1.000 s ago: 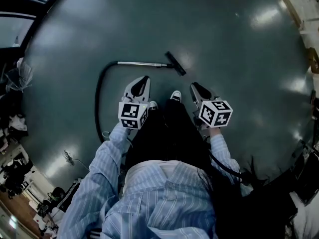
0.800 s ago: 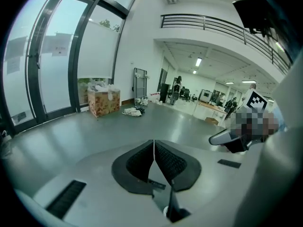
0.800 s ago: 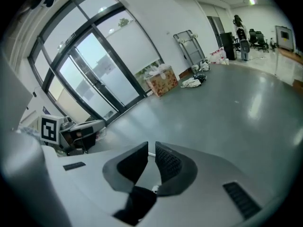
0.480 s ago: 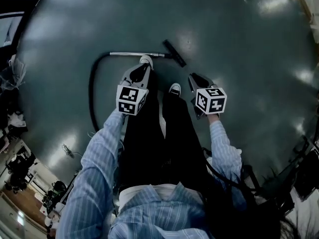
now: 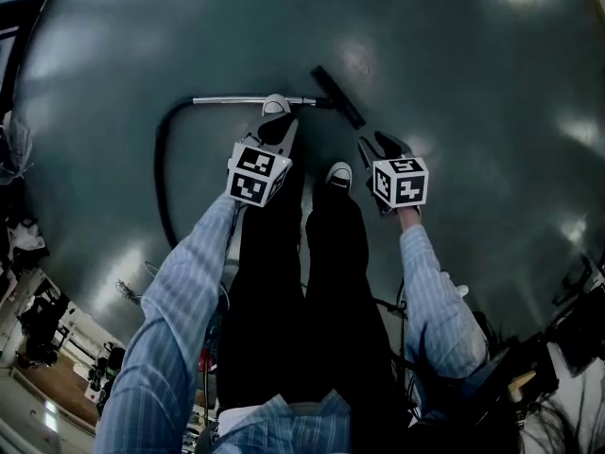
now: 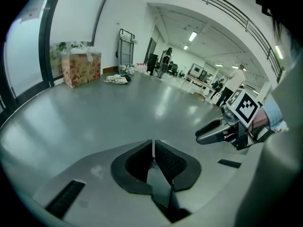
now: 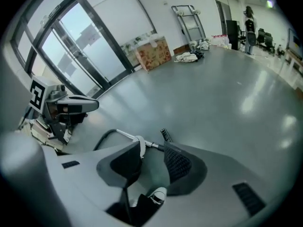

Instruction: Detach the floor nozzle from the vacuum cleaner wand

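Note:
On the grey floor lies the silver wand (image 5: 244, 100) with the black floor nozzle (image 5: 337, 96) joined on at its right end. A black hose (image 5: 161, 173) curves off its left end. My left gripper (image 5: 276, 129) hangs just short of the wand, above a white-toed shoe (image 5: 275, 105), and its jaws are shut with nothing in them (image 6: 153, 144). My right gripper (image 5: 376, 142) is near the nozzle, to its lower right. Its jaws (image 7: 152, 151) are opening and nothing is between them; wand (image 7: 124, 135) and nozzle (image 7: 164, 135) show beyond them.
The person's legs and second shoe (image 5: 338, 173) stand between the grippers. A cardboard box (image 6: 80, 69) and a metal cart (image 6: 125, 45) stand by the glass wall. Clutter and cables (image 5: 33, 320) lie at the lower left.
Both grippers have dropped toward the floor and closer to the wand. One foot has stepped forward up to the wand. The right jaws have gone from shut to apart.

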